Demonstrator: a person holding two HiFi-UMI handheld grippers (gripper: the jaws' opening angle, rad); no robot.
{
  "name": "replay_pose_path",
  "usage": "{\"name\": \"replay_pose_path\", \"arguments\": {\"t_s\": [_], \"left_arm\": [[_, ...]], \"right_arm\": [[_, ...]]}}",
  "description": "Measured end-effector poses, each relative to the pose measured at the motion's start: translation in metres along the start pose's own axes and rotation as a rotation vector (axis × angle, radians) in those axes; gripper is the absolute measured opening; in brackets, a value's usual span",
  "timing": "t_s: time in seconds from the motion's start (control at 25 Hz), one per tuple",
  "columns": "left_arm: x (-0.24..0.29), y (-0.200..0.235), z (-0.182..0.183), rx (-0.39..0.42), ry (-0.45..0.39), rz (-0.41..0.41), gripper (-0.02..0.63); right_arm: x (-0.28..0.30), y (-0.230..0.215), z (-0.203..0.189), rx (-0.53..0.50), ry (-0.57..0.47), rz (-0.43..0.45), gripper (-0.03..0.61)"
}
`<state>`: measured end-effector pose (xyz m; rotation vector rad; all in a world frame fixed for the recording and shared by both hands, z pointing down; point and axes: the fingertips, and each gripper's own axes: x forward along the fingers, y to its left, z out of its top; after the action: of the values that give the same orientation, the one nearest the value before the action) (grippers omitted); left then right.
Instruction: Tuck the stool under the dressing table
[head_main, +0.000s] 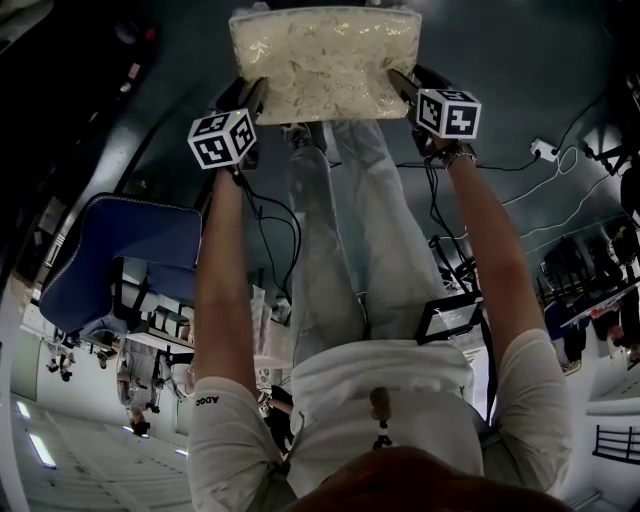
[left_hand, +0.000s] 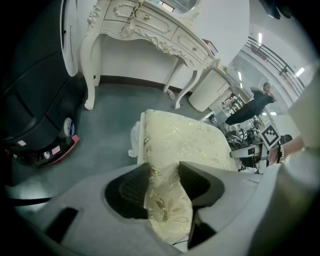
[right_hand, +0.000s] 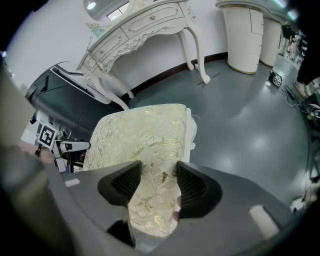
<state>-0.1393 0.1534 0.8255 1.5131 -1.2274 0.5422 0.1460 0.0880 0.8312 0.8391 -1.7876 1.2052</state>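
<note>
1. Both claws are clenched on the stool (head_main: 325, 60). The left claw (left_hand: 167, 172) is pinching the cream cushion's edge on its side and the right claw (right_hand: 157, 172) is doing the same on the other. In the head view they sit at the cushion's lower left (head_main: 252, 98) and lower right (head_main: 405, 88).
2. The stool's long axis runs side to side between my two claws, at the top middle of the head view, out on open floor.
3. The bit that matters: the dressing table (left_hand: 145, 30) is straight ahead, past the cushion's far edge. It's upper left in the left gripper view and top middle in the right one (right_hand: 140, 25). I'd say its front runs roughly parallel to the cushion, so a straight push should go in between the legs.
4. The left claw looks a bit nearer to a table leg, so I'll watch that side.
5. The floor (right_hand: 240, 120) in between looks bare.
6. Off to the sides: a dark machine (left_hand: 35, 125) at the left edge, a white round cabinet (right_hand: 245, 30) at upper right, a blue chair (head_main: 120, 260) and cables (head_main: 560, 170) behind me.
</note>
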Motion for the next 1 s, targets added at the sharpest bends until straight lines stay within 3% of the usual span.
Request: {"name": "replay_pose_path", "arguments": {"t_s": [0.28,0.68,1.0], "left_arm": [[0.008,-0.014,0.008,-0.052,-0.041,0.022,0.192],[0.030,-0.010,0.060,-0.083,-0.124,0.058,0.187],[0.040,0.003,0.107,-0.068,-0.139,0.073,0.186]], "right_arm": [[-0.004,-0.017,0.032,-0.060,-0.019,0.004,0.233],[0.010,-0.030,0.101,-0.122,-0.056,0.029,0.229],[0.022,-0.027,0.151,-0.131,-0.084,0.007,0.227]]}}
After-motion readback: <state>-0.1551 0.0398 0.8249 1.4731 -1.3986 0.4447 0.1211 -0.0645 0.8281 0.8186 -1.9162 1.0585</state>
